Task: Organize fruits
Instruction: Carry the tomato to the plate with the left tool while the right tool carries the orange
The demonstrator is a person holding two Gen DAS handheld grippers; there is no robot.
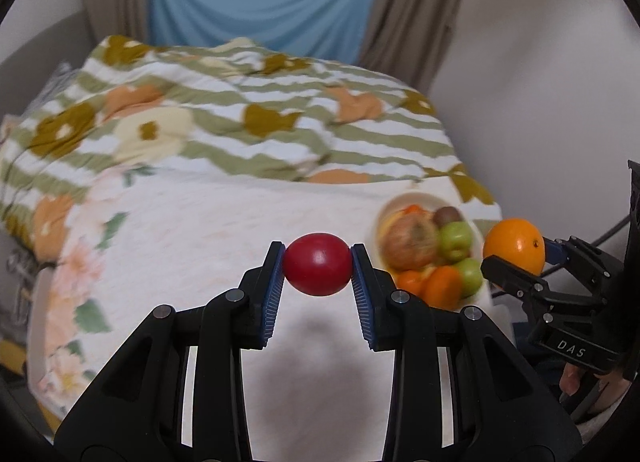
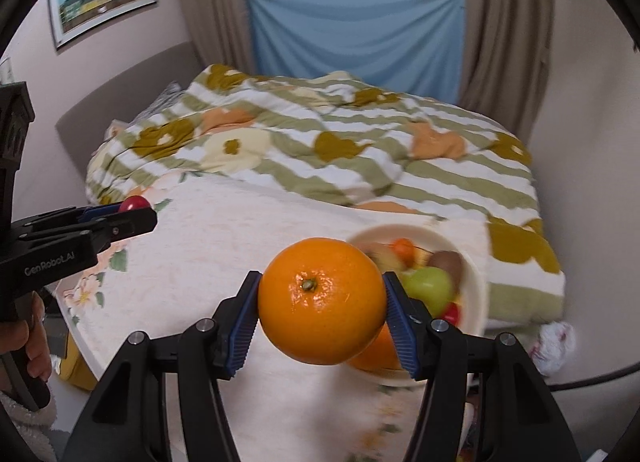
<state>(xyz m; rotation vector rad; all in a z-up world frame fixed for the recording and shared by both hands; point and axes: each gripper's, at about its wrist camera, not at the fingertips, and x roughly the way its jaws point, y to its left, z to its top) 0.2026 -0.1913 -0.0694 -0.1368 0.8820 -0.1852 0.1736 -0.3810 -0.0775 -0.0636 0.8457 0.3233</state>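
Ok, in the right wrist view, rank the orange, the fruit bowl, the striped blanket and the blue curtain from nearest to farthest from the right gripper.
1. Orange: clamped between the right gripper's fingers.
2. Fruit bowl: just behind the orange, to the right, on the bed.
3. Striped blanket: heaped across the far part of the bed.
4. Blue curtain: hanging under the window, behind the bed.

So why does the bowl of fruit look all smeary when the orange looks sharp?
Left wrist view: the tomato in the left tool is crisp; the bowl and blanket are smeared. Right wrist view: the orange in the right tool is sharp, the bowl behind blurred. Both views bulge at the edges.
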